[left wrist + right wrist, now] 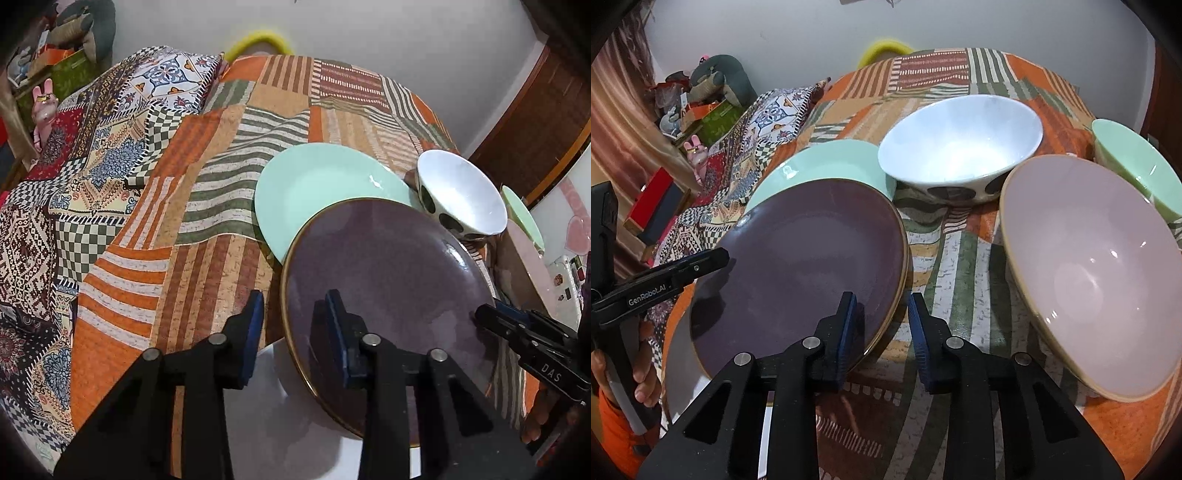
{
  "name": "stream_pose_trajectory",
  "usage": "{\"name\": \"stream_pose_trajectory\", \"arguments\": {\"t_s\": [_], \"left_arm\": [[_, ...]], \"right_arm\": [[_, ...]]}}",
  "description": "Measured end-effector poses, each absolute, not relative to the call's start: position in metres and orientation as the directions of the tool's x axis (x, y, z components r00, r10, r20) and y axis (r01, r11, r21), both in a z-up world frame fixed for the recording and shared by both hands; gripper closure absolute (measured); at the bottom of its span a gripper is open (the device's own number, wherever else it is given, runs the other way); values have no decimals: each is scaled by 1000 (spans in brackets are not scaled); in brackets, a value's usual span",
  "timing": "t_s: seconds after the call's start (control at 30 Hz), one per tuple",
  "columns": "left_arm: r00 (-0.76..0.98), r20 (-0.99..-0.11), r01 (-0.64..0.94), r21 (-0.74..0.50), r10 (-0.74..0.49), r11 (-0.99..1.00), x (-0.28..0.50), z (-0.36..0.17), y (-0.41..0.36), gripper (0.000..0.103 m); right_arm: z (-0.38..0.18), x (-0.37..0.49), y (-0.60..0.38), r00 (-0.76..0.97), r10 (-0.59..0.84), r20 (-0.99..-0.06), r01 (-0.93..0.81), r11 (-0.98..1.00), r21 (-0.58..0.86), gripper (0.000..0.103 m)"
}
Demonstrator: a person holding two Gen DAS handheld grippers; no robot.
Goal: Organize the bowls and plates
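Note:
A dark purple plate (388, 288) (805, 266) lies over a white plate (280, 413) (677, 365) near the table's front. My left gripper (295, 332) is open and straddles the purple plate's left rim, one finger over it and one outside. My right gripper (882, 332) is open and straddles its right rim. Behind it lies a mint plate (314, 184) (827, 162). A white spotted bowl (458, 192) (960, 147), a pink bowl (1097, 273) and a mint bowl (1137, 166) (522, 214) stand to the right.
A patchwork orange striped cloth (192, 258) (960, 258) covers the table. A patterned quilt (74, 166) lies on the left. Boxes and stuffed toys (709, 88) sit at the far left. A yellow ring (258, 40) stands behind the table.

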State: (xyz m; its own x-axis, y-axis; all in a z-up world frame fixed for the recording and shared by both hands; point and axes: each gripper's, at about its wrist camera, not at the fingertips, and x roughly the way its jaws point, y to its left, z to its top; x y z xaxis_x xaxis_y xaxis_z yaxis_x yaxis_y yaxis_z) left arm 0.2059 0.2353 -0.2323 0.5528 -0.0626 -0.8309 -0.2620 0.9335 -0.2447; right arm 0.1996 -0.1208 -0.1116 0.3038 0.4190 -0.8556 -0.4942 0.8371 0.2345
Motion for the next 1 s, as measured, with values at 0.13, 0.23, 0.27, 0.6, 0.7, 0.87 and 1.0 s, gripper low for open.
{"name": "stream_pose_trajectory", "arguments": {"t_s": [0.13, 0.23, 0.27, 0.6, 0.7, 0.87, 1.0], "left_arm": [[552, -831, -256, -252, -73, 933, 209, -235, 236, 77], [555, -829, -245, -244, -71, 938, 211, -235, 233, 81], [556, -829, -244, -238, -66, 940, 211, -235, 233, 81], [555, -831, -238, -216, -50, 947, 206, -229, 229, 82], [554, -831, -239, -226, -59, 944, 202, -229, 229, 82], [571, -819, -247, -245, -64, 938, 191, -222, 229, 82], [592, -804, -250, -247, -53, 936, 182, -211, 227, 82]], "right_arm": [[-114, 203, -118, 291, 425, -857, -492, 835, 247, 79], [-116, 205, -117, 279, 435, -856, -485, 833, 265, 79], [-117, 206, -117, 279, 436, -856, -484, 834, 267, 79], [-115, 204, -117, 289, 438, -851, -479, 836, 268, 80], [-113, 203, -118, 286, 443, -849, -477, 835, 275, 80], [-106, 198, -120, 299, 460, -836, -490, 826, 279, 80], [-97, 193, -122, 316, 469, -824, -503, 820, 274, 81]]}}
